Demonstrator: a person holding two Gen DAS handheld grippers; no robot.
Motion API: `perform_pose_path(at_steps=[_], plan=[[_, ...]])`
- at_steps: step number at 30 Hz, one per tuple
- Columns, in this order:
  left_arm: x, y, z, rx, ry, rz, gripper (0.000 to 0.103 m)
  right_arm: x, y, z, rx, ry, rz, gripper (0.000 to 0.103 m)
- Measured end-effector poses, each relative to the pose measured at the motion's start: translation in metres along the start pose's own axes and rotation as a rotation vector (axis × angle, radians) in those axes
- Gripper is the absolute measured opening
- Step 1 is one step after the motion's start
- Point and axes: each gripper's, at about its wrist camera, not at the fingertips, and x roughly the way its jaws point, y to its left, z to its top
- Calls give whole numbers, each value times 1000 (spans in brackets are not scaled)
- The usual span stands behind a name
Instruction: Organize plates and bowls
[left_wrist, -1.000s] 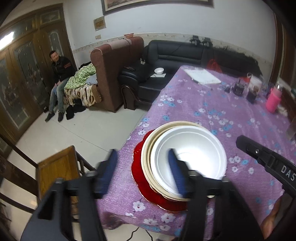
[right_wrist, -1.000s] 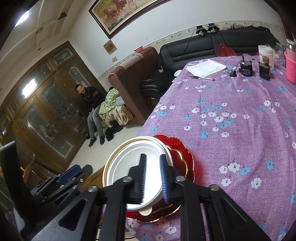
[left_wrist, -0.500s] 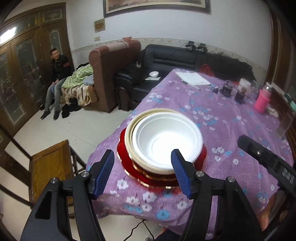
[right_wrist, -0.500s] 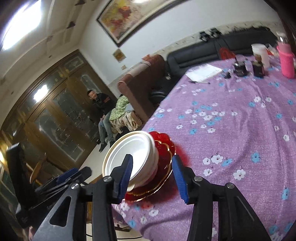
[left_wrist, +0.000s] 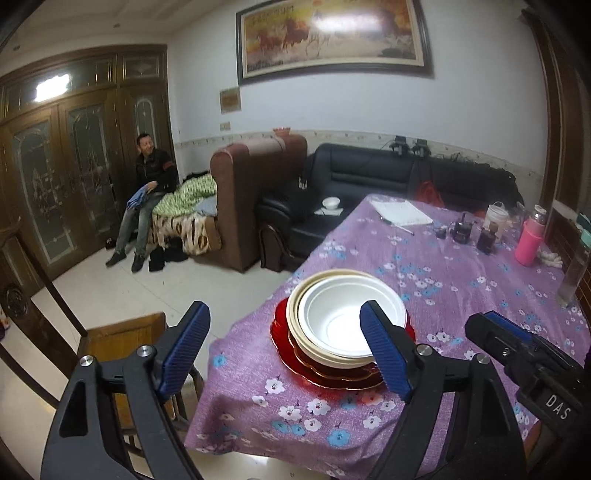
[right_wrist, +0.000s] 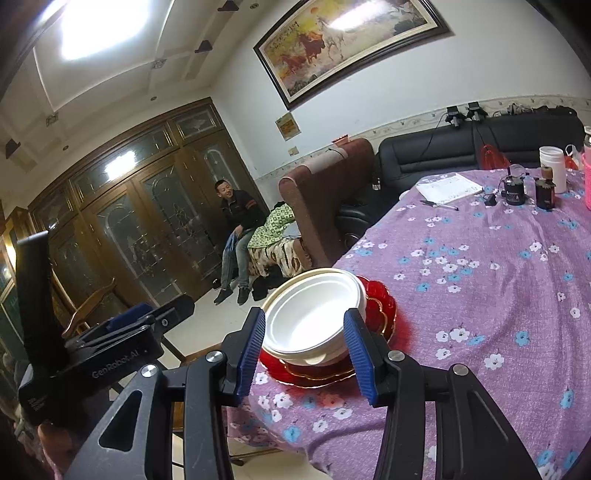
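- A white bowl sits nested in a cream bowl on a red plate, stacked at the near corner of the purple floral desk.
- Left claw is spreading its jaws, empty, just short of the stack.
- Right claw is released, empty, beside the stack.

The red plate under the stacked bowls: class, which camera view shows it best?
The left wrist view: the red plate shows a wide arc of rim around the stack's near and left sides. In the right wrist view the red plate shows in smaller patches, partly hidden by the white bowl and blue fingers.
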Motion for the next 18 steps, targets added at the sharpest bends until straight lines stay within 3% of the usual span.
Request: perform_pose_path(at_steps=[18], plan=[[-2,-1,1,-32,-22,-47,97,-1,15,6,14,-24,22,49]])
